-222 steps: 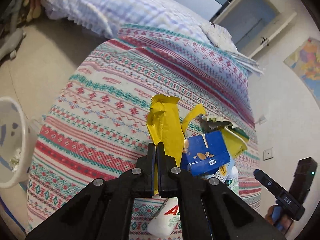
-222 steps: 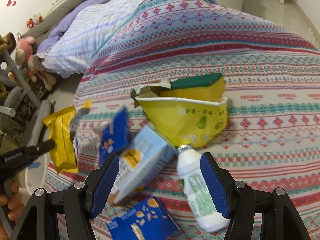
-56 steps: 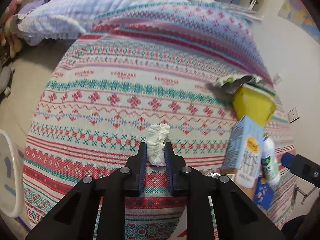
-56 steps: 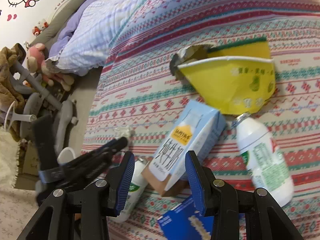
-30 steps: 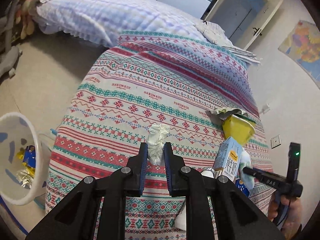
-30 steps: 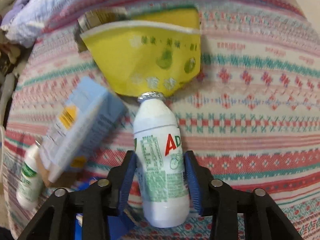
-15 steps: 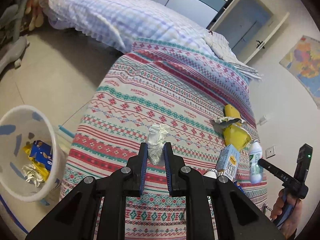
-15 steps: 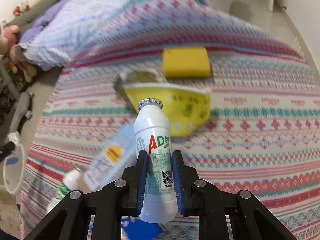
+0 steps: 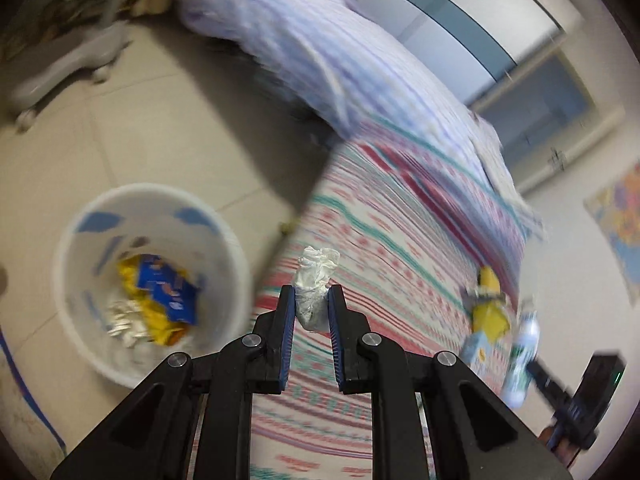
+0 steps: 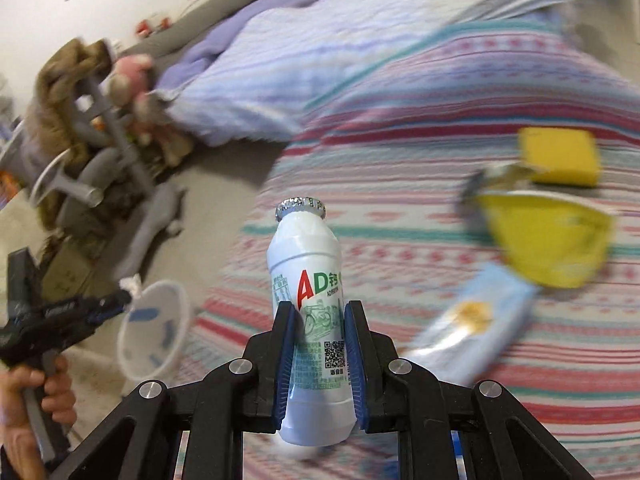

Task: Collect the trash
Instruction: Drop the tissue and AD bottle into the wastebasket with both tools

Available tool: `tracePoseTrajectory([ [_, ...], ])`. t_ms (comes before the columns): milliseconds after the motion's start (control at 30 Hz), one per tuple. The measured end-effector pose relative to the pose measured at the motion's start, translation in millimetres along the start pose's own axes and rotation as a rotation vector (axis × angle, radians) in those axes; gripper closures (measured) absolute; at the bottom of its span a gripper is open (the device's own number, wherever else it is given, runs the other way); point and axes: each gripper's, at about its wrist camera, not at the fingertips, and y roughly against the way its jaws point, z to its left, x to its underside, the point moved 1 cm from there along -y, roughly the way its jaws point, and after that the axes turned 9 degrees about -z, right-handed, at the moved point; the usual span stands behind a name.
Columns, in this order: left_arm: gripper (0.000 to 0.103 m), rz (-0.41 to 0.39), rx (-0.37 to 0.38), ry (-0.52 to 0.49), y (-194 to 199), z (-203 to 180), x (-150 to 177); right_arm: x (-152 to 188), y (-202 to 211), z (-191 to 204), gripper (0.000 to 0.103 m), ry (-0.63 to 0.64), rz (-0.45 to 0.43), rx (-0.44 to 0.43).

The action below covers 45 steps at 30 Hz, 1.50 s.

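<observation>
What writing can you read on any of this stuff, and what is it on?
"AD", big red and green letters, on the white bottle held in the right gripper.
Small print and a QR code on the bottle: too small to read.
Blue carton on the bed: blurred, unreadable.
Wrappers in the bin: blurred, unreadable.

The bin (image 9: 72,280) mouth faces up, unobstructed; wrappers (image 9: 158,300) cover only its bottom. Bare floor (image 9: 140,136) surrounds it. The bed (image 9: 360,264) edge stands just beside its rim. A chair base (image 9: 60,72) stands well apart.
</observation>
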Motion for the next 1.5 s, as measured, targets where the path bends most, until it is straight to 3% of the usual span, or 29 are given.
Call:
tracePoseTrajectory([
  [167,0.086,0.002,-0.051,0.162,7.3,57.5,-11.2,20.4,-40.7,43.8,0.081,0.042,0.060,-0.055],
  [400,0.084,0.046,-0.047,0.301,-4.4,90.5,-9.4,50.5,-93.6,98.1,0.081,0.008,0.131,-0.163],
  [467,0.076,0.055,-0.057,0.345,-7.7,97.7,-8.2,54.3,-108.9,114.5,0.081,-0.011,0.133,-0.204],
  [533,0.062,0.059,-0.065,0.383,-9.5,104.3,-8.2,57.6,-128.0,133.3,0.081,-0.020,0.145,-0.230],
  [567,0.048,0.057,-0.067,0.397,-9.3,107.8,-8.7,57.9,-133.6,138.0,0.081,-0.020,0.150,-0.234],
  [600,0.044,0.048,-0.074,0.412,-8.3,110.9,-8.5,58.3,-144.6,148.0,0.081,-0.019,0.160,-0.238],
  [900,0.044,-0.054,-0.150,0.507,10.9,136.4,-11.5,62.9,-193.8,193.3,0.080,0.026,0.196,-0.248],
  [1067,0.046,-0.109,-0.160,0.436,20.7,125.6,-19.4,63.7,-210.6,200.6,0.074,0.015,0.188,-0.225],
  [1133,0.046,-0.125,-0.167,0.397,22.8,119.6,-22.3,62.2,-213.3,197.4,0.052,-0.001,0.185,-0.212],
  [1367,0.046,-0.121,-0.152,0.320,17.9,104.9,-25.3,56.7,-202.3,181.0,0.052,-0.010,0.182,-0.200],
  [1500,0.046,-0.127,-0.142,0.261,16.2,88.2,-25.2,53.3,-176.4,157.9,0.052,-0.007,0.183,-0.188],
])
